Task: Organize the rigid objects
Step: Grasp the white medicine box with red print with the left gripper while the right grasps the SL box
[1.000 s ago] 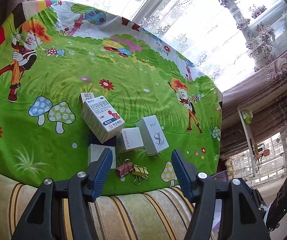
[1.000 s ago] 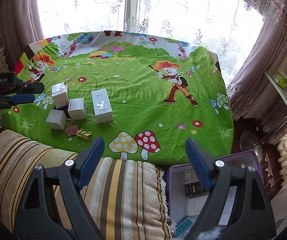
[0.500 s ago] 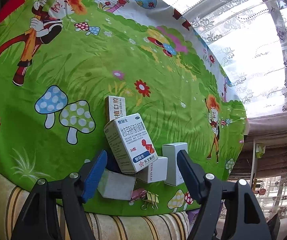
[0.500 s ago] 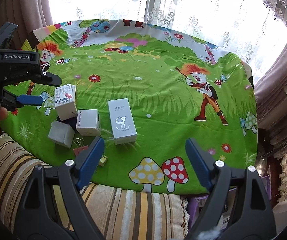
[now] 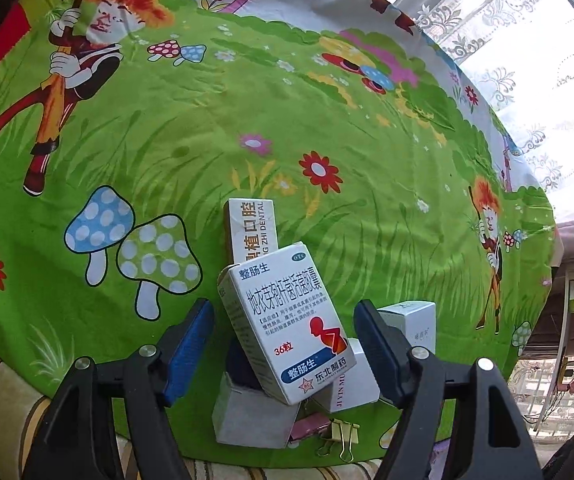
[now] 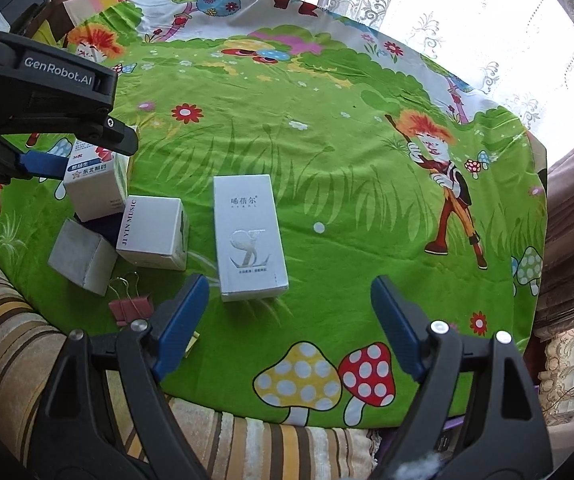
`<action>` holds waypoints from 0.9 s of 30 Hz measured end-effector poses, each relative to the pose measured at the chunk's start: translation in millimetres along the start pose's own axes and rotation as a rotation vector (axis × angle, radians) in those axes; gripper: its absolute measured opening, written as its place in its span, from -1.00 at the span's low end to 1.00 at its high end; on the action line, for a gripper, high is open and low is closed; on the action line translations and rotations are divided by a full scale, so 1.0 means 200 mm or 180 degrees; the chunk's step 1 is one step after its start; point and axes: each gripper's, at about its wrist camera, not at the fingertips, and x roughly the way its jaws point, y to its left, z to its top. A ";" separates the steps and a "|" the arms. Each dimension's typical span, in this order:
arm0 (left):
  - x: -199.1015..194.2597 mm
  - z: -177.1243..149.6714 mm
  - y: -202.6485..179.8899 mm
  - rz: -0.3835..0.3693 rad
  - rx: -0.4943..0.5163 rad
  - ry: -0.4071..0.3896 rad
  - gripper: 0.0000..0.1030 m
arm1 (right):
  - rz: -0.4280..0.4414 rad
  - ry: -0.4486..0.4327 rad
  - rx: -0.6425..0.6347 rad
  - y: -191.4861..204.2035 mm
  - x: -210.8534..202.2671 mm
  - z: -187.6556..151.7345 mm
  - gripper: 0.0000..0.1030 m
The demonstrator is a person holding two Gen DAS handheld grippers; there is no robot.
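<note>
Your left gripper (image 5: pixel 285 346) stands open around the medicine box (image 5: pixel 287 328), blue pads on either side and clear of it. The jaws have just been opening, and they now straddle that box, where a second ago they hung short of the pile. The box lies tilted, propped on a dark blue item (image 5: pixel 243 364) and the grey cube box (image 5: pixel 251 416); its long axis runs from the near right up to the far left, printed face up. Behind it a dental box (image 5: pixel 251 228) lies with its long axis pointing away from you, half hidden. All of this sits near the front edge of the green cartoon cloth (image 5: pixel 327 128).

To the right, the square music box (image 6: pixel 153 234) rests flat, just beside the cube box. Two binder clips lie at the cloth's front edge, a pink one (image 6: pixel 131 308) and a gold one (image 5: pixel 341 436).

Further right, the tall silver-printed box (image 6: pixel 249 236) lies flat, long axis running away from you, apart from the others.

Your right gripper (image 6: pixel 289 322) is open with nothing between its pads, just in front of that tall box; a second ago the box sat far off to the left. The purple container seen then at the lower right is now almost out of view, and you cannot tell its contents.
</note>
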 end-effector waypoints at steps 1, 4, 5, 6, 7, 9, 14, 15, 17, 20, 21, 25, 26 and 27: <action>0.01 0.00 0.00 0.0030 0.0033 -0.0004 0.42 | 0.0003 0.0008 -0.0016 0.01 0.01 0.01 0.65; 0.03 0.00 -0.01 0.0078 0.0114 -0.0012 0.42 | 0.0002 0.0020 -0.0070 0.03 0.04 0.02 0.65; 0.03 0.00 -0.01 0.0097 0.0140 -0.0014 0.42 | 0.0008 0.0029 -0.0082 0.03 0.06 0.03 0.65; 0.04 0.00 -0.01 0.0112 0.0166 -0.0016 0.42 | 0.0018 0.0038 -0.0091 0.03 0.07 0.03 0.65; 0.04 0.00 -0.01 0.0122 0.0181 -0.0020 0.41 | 0.0023 0.0048 -0.0099 0.04 0.08 0.03 0.65; 0.05 -0.01 0.00 0.0107 0.0196 -0.0042 0.35 | 0.0031 0.0072 -0.0106 0.04 0.11 0.04 0.65; 0.01 -0.04 0.01 0.0013 0.0275 -0.0165 -0.01 | 0.0080 0.0089 -0.0051 0.03 0.15 0.05 0.65; 0.00 -0.04 0.02 -0.0005 0.0276 -0.0197 -0.05 | 0.0087 0.0092 -0.0044 0.03 0.16 0.06 0.65; -0.02 -0.06 0.04 -0.0035 0.0271 -0.0282 -0.11 | 0.0095 0.0081 -0.0029 0.03 0.17 0.06 0.65; -0.06 -0.07 0.07 -0.0108 0.0234 -0.0433 -0.13 | 0.0129 0.0067 0.0009 0.03 0.18 0.07 0.65; -0.08 -0.08 0.08 -0.0131 0.0231 -0.0503 -0.13 | 0.0138 0.0057 0.0026 0.02 0.18 0.07 0.65; -0.14 -0.09 0.08 -0.0287 0.0259 -0.0693 -0.13 | 0.0161 0.0034 0.0079 0.01 0.19 0.08 0.65; -0.15 -0.10 0.08 -0.0325 0.0263 -0.0736 -0.13 | 0.0164 0.0025 0.0089 0.01 0.19 0.08 0.64; -0.15 -0.10 0.08 -0.0366 0.0274 -0.0782 -0.13 | 0.0172 0.0025 0.0099 0.01 0.20 0.08 0.59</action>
